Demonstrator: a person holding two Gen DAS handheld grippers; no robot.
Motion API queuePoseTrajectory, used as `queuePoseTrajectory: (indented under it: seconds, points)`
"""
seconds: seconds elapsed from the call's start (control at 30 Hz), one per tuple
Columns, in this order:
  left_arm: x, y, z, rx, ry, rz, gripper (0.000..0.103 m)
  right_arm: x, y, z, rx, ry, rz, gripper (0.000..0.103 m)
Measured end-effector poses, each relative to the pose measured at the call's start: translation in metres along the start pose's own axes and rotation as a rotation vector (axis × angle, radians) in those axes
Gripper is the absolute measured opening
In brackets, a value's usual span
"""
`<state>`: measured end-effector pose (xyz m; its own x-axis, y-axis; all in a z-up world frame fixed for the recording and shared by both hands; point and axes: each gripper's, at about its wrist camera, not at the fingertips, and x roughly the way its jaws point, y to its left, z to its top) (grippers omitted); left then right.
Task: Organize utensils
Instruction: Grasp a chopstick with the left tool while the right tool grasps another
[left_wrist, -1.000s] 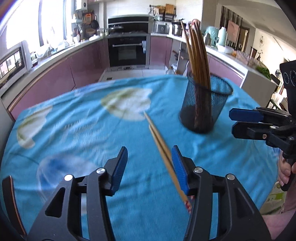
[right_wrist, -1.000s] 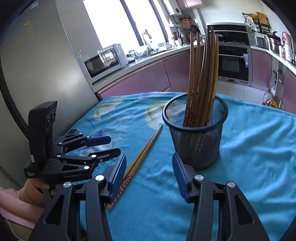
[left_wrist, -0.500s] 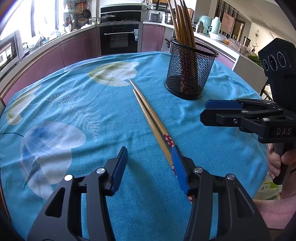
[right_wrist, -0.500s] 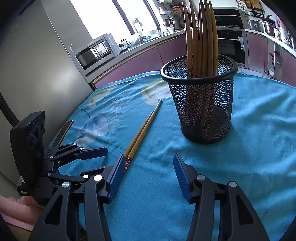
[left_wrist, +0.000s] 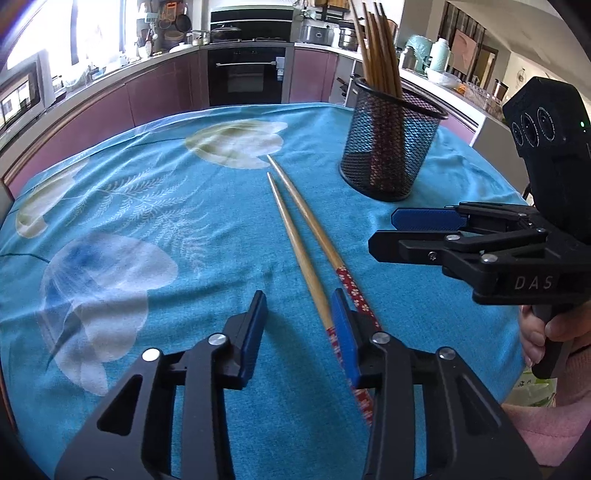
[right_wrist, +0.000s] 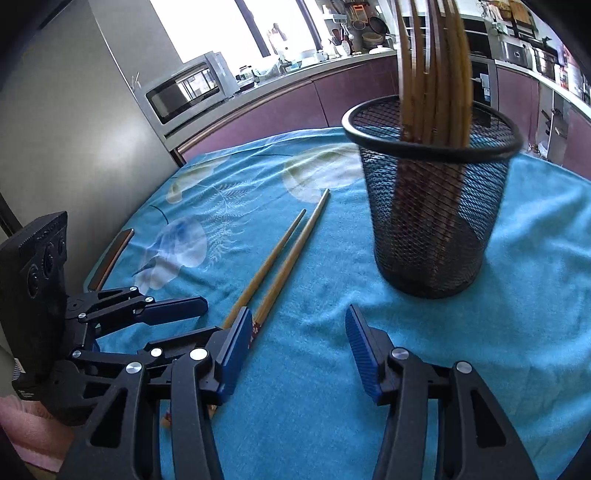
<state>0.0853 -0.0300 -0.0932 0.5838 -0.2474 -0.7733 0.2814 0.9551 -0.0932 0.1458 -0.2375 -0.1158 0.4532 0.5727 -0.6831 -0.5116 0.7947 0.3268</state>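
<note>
In the left wrist view, we are holding our left gripper (left_wrist: 297, 321) low over the blue flowered tablecloth (left_wrist: 155, 206), and its jaws are closing. They are still standing apart: the one chopstick (left_wrist: 295, 243) is running in between the blue pads, close beside the right-hand pad (left_wrist: 341, 328), while the other chopstick (left_wrist: 317, 236), the one with the red patterned end, is passing just outside that pad and under the finger. We cannot tell whether the pad is touching either stick; nothing is being squeezed. The two chopsticks are lying side by side on the cloth, tips pointing away from us. Beyond them, to the right, the black mesh holder (left_wrist: 391, 147) is standing upright with a bundle of chopsticks in it. Our right gripper (left_wrist: 406, 236) is showing from the side at the right edge, carried by a hand (left_wrist: 546, 339) in a pink sleeve.

In the right wrist view, we are keeping our right gripper (right_wrist: 299, 339) partly open and empty, with only bare tablecloth (right_wrist: 535, 258) between its pads. The mesh holder (right_wrist: 436, 206) is standing just ahead, to the right. The loose pair (right_wrist: 284, 254) is lying to the left of the jaws, its patterned ends disappearing behind the left finger, where our left gripper (right_wrist: 201, 317) is sitting low over them.
</note>
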Motion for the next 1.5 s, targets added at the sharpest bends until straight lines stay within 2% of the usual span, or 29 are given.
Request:
queuePoseTrajectory:
  seconds: [0.2, 0.43, 0.57, 1.07, 1.13, 1.23, 1.37, 1.5]
  points:
    - [0.000, 0.010, 0.001, -0.044, -0.008, -0.008, 0.026, 0.021, 0.012, 0.011, -0.040, 0.031, -0.032, 0.034]
    - [0.004, 0.015, 0.003, -0.069, -0.008, -0.016, 0.019, 0.030, 0.017, 0.016, -0.063, 0.043, -0.071, 0.028]
    - [0.008, 0.018, 0.004, -0.078, -0.005, -0.019, 0.016, 0.029, 0.019, 0.016, -0.075, 0.053, -0.090, 0.026]
    - [0.028, 0.017, 0.027, -0.047, 0.020, -0.009, 0.016, 0.033, 0.012, 0.024, -0.063, 0.047, -0.122, 0.026]
    - [0.031, 0.017, 0.031, -0.044, 0.022, -0.005, 0.016, 0.035, 0.013, 0.025, -0.074, 0.042, -0.143, 0.020]
    - [0.035, 0.016, 0.034, -0.046, 0.018, 0.001, 0.015, 0.035, 0.010, 0.026, -0.059, 0.037, -0.144, 0.012]
    - [0.036, 0.017, 0.035, -0.060, 0.015, -0.004, 0.008, 0.032, 0.003, 0.025, -0.029, 0.030, -0.123, 0.008]
    - [0.037, 0.019, 0.034, -0.081, 0.012, -0.009, 0.008, 0.029, -0.004, 0.023, 0.018, 0.020, -0.083, 0.006]
